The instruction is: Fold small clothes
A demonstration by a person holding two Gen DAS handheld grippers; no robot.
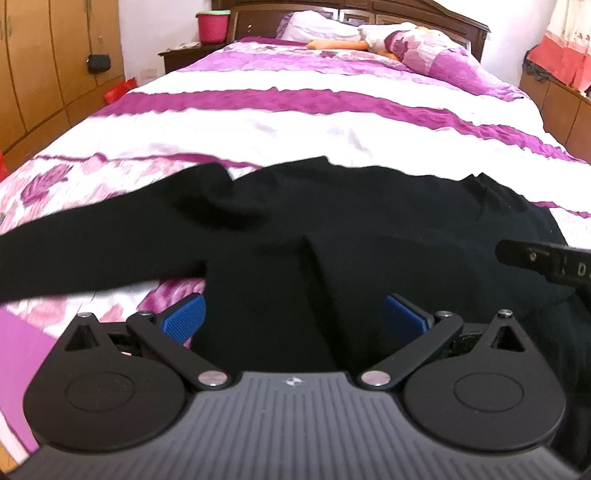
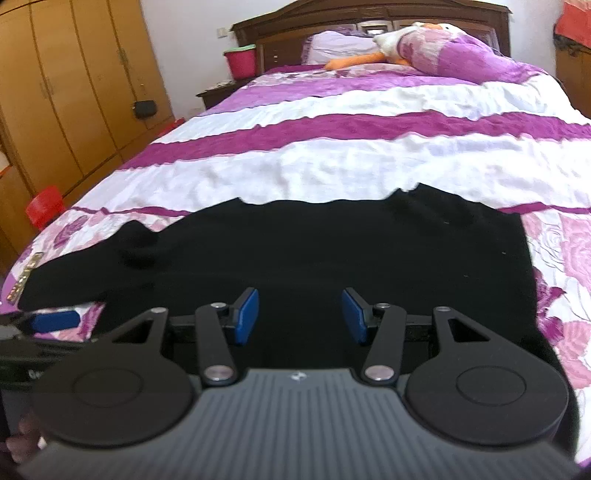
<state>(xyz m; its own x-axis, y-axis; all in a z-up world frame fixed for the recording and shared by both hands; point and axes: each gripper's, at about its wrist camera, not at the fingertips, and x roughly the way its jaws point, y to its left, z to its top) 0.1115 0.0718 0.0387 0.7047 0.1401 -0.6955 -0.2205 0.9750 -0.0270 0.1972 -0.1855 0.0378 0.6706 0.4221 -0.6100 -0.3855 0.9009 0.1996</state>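
Note:
A black long-sleeved garment point(image 1: 332, 229) lies spread across the near end of the bed, one sleeve point(image 1: 74, 258) reaching out to the left. My left gripper point(image 1: 293, 318) hovers low over its near edge, open, its blue pads point(image 1: 184, 319) wide apart with cloth beneath them. In the right wrist view the same garment point(image 2: 314, 251) fills the foreground. My right gripper point(image 2: 300, 315) is open above it, and nothing is pinched between its pads point(image 2: 245, 315). The right gripper's finger point(image 1: 535, 262) shows at the right edge of the left wrist view. The left gripper's pad point(image 2: 55, 320) shows at lower left of the right wrist view.
The bed point(image 1: 295, 122) has a purple-and-white striped cover. A pillow point(image 2: 461, 55) and a plush toy point(image 2: 354, 61) lie by the wooden headboard. A red bucket point(image 1: 213, 24) stands on a nightstand. Wooden wardrobes point(image 2: 74, 92) line the left wall, with a red stool point(image 2: 44, 206) beside them.

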